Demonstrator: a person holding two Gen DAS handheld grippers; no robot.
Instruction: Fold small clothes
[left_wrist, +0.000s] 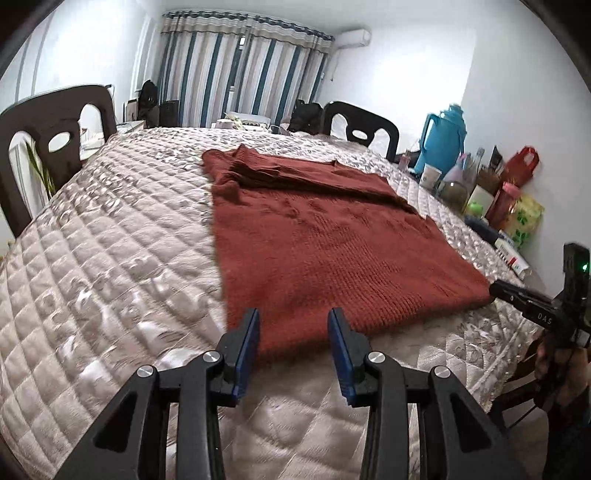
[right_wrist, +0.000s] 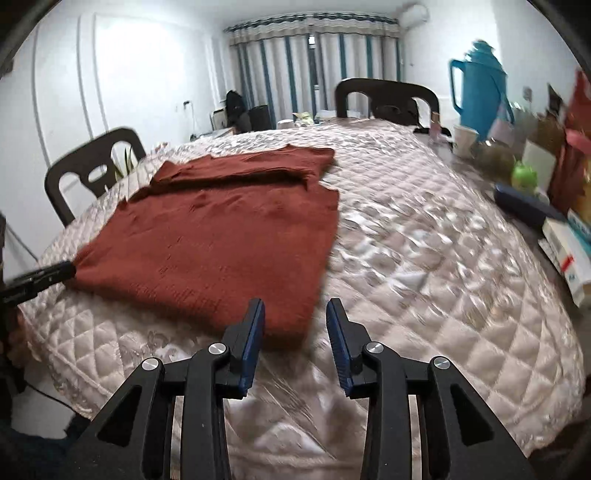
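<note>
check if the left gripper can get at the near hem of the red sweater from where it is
Probably yes: the left gripper stands open right at the red sweater's near hem, which lies flat on the quilted cover with nothing between.

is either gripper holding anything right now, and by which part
Nothing is held. The left gripper and right gripper both stand open at the near edge of the red sweater, one by each near corner, pads not pressing the cloth.

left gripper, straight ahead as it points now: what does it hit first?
Probably the near hem of the rust-red sweater, lying just beyond the left gripper and its open jaws on the quilted cover; depth is uncertain.
</note>
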